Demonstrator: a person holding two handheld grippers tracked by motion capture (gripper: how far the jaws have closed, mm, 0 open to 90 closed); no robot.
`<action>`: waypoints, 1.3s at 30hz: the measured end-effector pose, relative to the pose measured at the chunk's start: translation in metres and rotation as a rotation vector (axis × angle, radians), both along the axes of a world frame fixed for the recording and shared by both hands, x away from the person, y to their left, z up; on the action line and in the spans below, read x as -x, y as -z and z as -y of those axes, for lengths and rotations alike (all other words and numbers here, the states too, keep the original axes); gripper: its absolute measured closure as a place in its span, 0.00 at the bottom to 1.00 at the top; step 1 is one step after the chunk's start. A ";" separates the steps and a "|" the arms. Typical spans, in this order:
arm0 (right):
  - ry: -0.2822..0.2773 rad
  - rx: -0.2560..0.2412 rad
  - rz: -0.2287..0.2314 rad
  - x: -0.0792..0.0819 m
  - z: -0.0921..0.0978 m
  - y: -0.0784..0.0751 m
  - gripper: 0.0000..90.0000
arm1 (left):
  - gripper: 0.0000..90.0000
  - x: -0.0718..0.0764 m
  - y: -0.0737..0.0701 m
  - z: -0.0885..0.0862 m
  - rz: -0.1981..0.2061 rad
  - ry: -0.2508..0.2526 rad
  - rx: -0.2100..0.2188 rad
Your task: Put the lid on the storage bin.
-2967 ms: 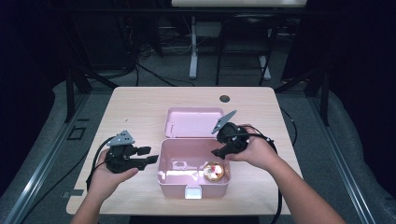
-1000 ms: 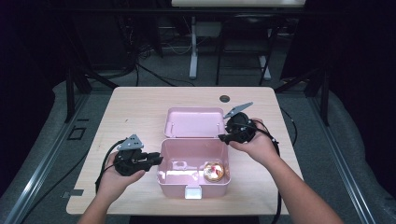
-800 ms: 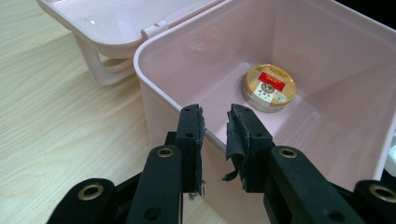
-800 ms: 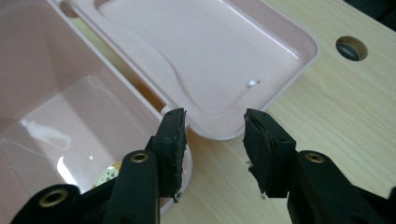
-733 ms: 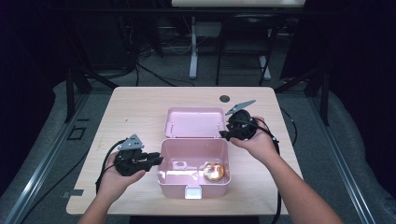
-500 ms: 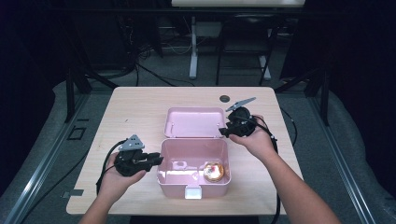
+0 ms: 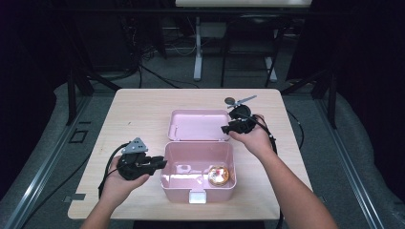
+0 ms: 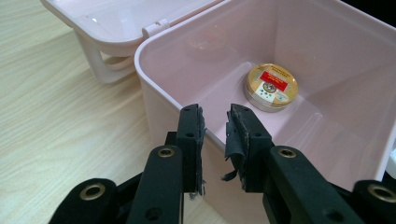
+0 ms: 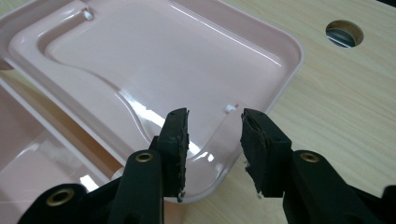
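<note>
One tin [image 8: 272, 87] inside box [image 8: 154, 84].

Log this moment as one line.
pink box: open, gold tin inside | left gripper: open at box wall | right gripper: open over lid corner

Each tool is black: the left tool [image 7: 160, 163] and right tool [image 7: 224, 129] carry a grey three-cornered plate and a trailing black cable. Brass-ringed screw holes dot the linkages; worn, frayed pads [image 8: 239, 135] line the jaws. Forearms are bare, sleeveless.
</note>
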State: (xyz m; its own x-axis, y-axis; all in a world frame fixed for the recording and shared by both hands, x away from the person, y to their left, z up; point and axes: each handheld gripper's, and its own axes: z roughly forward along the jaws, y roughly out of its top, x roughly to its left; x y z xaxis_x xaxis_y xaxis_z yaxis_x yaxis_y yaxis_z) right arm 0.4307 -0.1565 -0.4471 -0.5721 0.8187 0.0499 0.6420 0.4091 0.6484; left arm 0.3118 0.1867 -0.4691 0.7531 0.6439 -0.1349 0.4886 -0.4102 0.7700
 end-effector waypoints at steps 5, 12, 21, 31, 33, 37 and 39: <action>0.023 0.009 -0.004 -0.005 -0.002 0.003 0.70 | 0.82 0.000 0.000 0.000 0.012 0.006 -0.004; 0.059 -0.009 -0.011 -0.011 0.004 0.006 0.70 | 0.82 0.000 0.001 0.000 0.010 0.002 0.000; 0.090 -0.016 -0.020 -0.019 0.008 0.010 0.71 | 0.82 0.000 0.001 0.000 0.007 0.001 0.002; 0.117 -0.009 -0.024 -0.028 0.005 0.019 0.71 | 0.82 0.000 0.001 0.000 0.005 0.001 0.005; 0.128 -0.009 -0.037 -0.029 0.005 0.020 0.72 | 0.82 0.000 0.001 0.000 0.007 0.003 0.001; 0.141 -0.007 -0.047 -0.029 0.002 0.021 0.74 | 0.82 0.000 0.001 0.000 0.005 0.000 0.004; 0.147 -0.002 -0.043 -0.030 0.001 0.022 0.75 | 0.82 0.000 0.001 0.000 0.004 0.000 0.003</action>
State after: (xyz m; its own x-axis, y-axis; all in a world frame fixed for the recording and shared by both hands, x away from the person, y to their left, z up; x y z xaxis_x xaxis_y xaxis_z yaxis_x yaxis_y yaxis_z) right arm 0.4611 -0.1579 -0.4687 -0.4429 0.8936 0.0732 0.7221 0.3071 0.6199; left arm 0.3117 0.1867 -0.4697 0.7537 0.6435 -0.1336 0.4853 -0.4079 0.7734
